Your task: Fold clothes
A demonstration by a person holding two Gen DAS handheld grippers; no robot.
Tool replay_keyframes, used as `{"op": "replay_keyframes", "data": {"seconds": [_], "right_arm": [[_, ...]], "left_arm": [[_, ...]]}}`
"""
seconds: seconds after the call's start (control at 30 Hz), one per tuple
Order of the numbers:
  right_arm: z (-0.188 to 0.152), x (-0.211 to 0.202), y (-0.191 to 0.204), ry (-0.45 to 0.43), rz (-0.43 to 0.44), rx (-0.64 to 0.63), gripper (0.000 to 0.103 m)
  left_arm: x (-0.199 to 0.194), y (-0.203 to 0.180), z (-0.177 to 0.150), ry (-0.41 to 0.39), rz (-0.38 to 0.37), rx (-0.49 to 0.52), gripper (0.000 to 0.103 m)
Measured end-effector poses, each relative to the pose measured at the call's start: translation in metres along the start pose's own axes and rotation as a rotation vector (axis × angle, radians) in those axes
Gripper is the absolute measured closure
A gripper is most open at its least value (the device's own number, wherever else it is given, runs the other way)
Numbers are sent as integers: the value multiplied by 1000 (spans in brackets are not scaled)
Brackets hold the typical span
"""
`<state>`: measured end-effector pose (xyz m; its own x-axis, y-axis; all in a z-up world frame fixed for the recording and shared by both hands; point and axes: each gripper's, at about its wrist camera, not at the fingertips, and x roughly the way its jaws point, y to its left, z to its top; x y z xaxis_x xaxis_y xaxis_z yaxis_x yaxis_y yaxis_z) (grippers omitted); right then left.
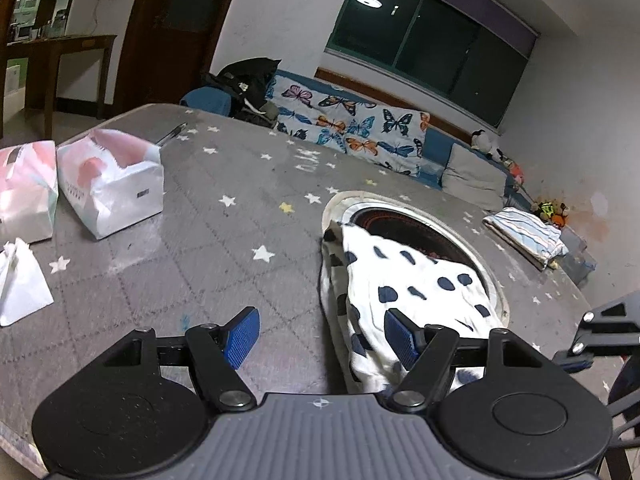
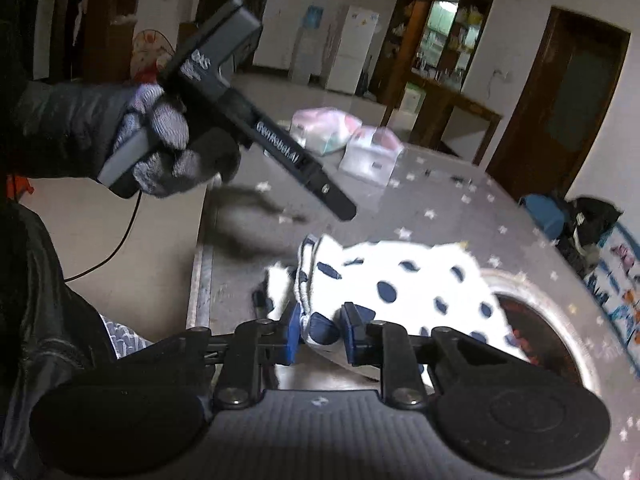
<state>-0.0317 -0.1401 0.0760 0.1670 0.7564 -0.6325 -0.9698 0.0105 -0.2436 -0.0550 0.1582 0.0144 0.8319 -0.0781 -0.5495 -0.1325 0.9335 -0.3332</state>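
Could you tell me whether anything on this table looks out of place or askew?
Yes: the spotted garment lies partly over the round opening set into the table, so it lacks a flat base there. A crumpled tissue also sits loose nearby.

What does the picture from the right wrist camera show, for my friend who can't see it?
The right hand-held gripper pinches the near edge of a white garment with dark blue spots on a grey star-patterned table. A gloved hand holds the left hand-held gripper above it.

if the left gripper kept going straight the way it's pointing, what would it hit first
Probably the grey star-patterned tablecloth, just left of the white garment with navy spots. The left gripper has open jaws with nothing between them; depth is unclear.
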Motion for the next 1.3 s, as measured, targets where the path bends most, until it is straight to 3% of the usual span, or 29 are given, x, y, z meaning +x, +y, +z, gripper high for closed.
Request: {"op": "replay_keyframes", "data": {"seconds": [0.23, 0.43, 0.63, 0.67, 0.9, 1.17, 1.3], "right_arm": [[-19, 14, 6, 55, 4, -21, 82], [-19, 17, 6, 37, -8, -25, 81], [-22, 20, 9, 42, -16, -43, 80], [-22, 20, 9, 41, -18, -44, 80], [-23, 22, 10, 32, -24, -55, 80], [-21, 11, 7, 6, -50, -63, 80], [-26, 18, 6, 19, -27, -48, 80]], "left_arm": [[6, -6, -7, 81, -81, -40, 32], [-2, -23, -11, 105, -152, -31, 34], [9, -39, -20, 169, -113, -17, 39], [10, -38, -21, 174, -102, -24, 42], [12, -34, -19, 176, -94, -78, 85], [-17, -41, -8, 116, -148, -95, 89], [-1, -33, -24, 185, -107, -119, 89]]}}
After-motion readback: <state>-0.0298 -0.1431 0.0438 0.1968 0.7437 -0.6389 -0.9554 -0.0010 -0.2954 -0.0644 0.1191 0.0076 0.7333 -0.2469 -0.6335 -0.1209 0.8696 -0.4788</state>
